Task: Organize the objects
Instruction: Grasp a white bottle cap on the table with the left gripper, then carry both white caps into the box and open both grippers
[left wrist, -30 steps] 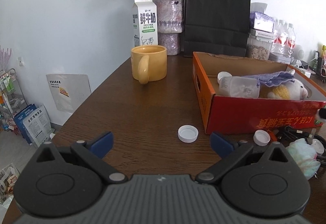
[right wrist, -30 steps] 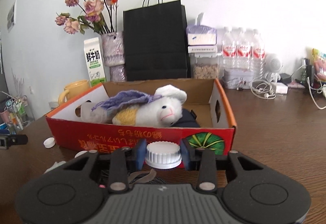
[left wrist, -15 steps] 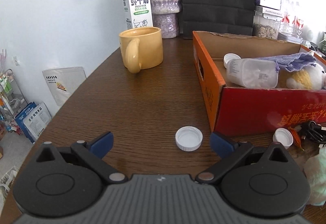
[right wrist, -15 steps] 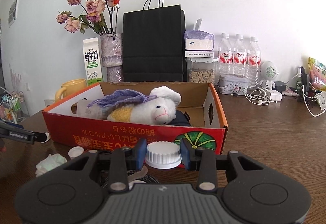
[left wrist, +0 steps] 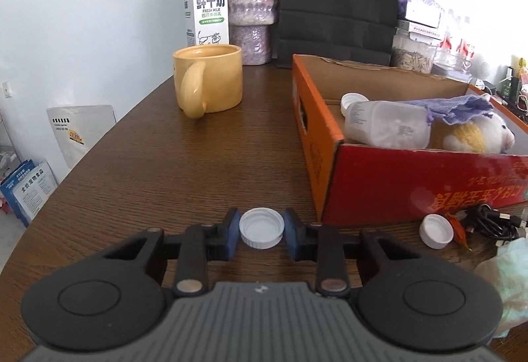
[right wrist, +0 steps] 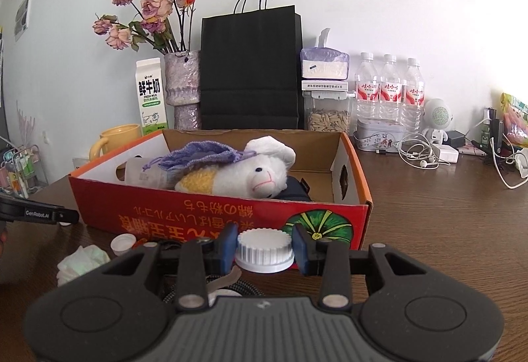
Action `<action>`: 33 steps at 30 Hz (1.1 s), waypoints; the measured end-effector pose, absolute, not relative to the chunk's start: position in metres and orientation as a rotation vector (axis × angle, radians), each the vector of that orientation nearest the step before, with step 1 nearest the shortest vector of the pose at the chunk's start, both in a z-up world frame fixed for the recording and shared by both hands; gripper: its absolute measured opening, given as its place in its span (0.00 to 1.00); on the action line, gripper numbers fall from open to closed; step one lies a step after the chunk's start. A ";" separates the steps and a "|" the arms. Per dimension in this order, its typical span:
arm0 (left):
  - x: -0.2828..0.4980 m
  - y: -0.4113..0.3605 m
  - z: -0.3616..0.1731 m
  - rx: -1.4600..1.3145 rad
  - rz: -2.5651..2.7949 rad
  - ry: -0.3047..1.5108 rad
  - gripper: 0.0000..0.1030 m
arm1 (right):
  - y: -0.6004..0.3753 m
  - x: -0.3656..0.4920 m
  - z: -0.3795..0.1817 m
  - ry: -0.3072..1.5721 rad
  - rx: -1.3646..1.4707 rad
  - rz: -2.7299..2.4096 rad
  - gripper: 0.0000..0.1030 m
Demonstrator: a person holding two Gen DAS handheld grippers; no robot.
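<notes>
A small white bottle cap (left wrist: 261, 227) lies open side up on the brown table (left wrist: 165, 170), left of the red cardboard box (left wrist: 396, 187). My left gripper (left wrist: 261, 231) is closing on it, and both blue pads touch its rim. My right gripper (right wrist: 265, 248) is shut on a larger ribbed white cap (right wrist: 264, 251), held in front of the box (right wrist: 198, 210). The box holds a white plush toy (right wrist: 250, 175), a purple knitted pouch and a lying plastic bottle (left wrist: 386, 126). The left gripper's side shows at the far left of the right wrist view.
Another white cap (left wrist: 436, 230) lies by the box's front corner, beside a black cable (left wrist: 491, 223) and a crumpled tissue (right wrist: 81, 263). A yellow mug (left wrist: 211, 78), a milk carton (left wrist: 206, 4), a vase and a black paper bag stand behind. Water bottles and earphones are at the right.
The left gripper moved forward and down over the small white cap, then its wide jaws came in on the cap. The right gripper kept still with its ribbed cap.
</notes>
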State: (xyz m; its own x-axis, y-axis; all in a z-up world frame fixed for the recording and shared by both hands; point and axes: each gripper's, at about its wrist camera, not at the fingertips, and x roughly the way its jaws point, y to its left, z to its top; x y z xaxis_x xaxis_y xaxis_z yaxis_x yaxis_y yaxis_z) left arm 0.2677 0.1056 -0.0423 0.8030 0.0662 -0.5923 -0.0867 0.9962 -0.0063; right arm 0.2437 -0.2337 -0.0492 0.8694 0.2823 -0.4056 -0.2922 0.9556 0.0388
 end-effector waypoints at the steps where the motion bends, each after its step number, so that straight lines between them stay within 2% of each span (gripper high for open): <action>1: 0.267 0.105 -0.042 -0.033 0.082 0.632 0.28 | -0.234 0.244 -0.049 0.420 -0.025 0.300 0.34; 17: 0.237 0.101 -0.029 -0.087 0.141 0.532 0.28 | -0.233 0.238 -0.045 0.384 -0.030 0.309 0.34; 33: 0.202 0.068 0.017 -0.120 0.056 0.407 0.28 | -0.231 0.228 -0.027 0.321 -0.028 0.321 0.34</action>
